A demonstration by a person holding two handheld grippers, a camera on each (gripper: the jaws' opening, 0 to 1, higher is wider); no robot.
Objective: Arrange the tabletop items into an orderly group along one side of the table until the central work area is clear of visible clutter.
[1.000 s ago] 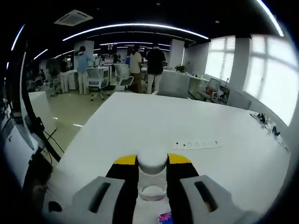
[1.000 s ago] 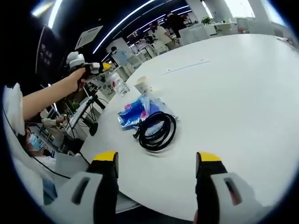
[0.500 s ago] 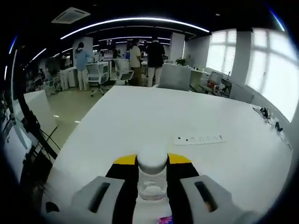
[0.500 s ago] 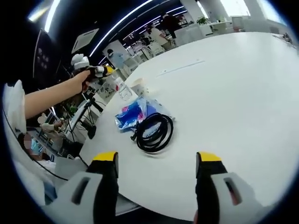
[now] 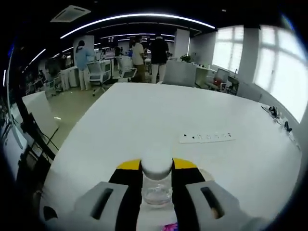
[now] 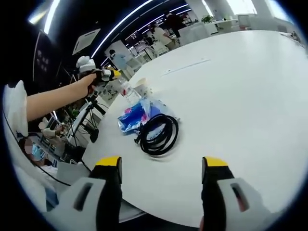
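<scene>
Wide bare white table (image 5: 159,115) is seen ahead of the left gripper view; only a white power strip (image 5: 207,137) lies on it, right of centre. In the right gripper view, passage toward the near-left edge is blocked by a coiled black cable (image 6: 159,134), touching a blue packet (image 6: 134,116); a paper cup (image 6: 144,88) stands just beyond.

Clear bottle (image 5: 156,185) upright; coiled cable (image 6: 159,134) beside blue packet (image 6: 134,117).

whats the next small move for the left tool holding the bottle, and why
Probably lower the bottle onto the table beside the paper cup and blue packet, then open. The left tool is shut on it above the table edge, and those items with the black cable coil already group there.
</scene>
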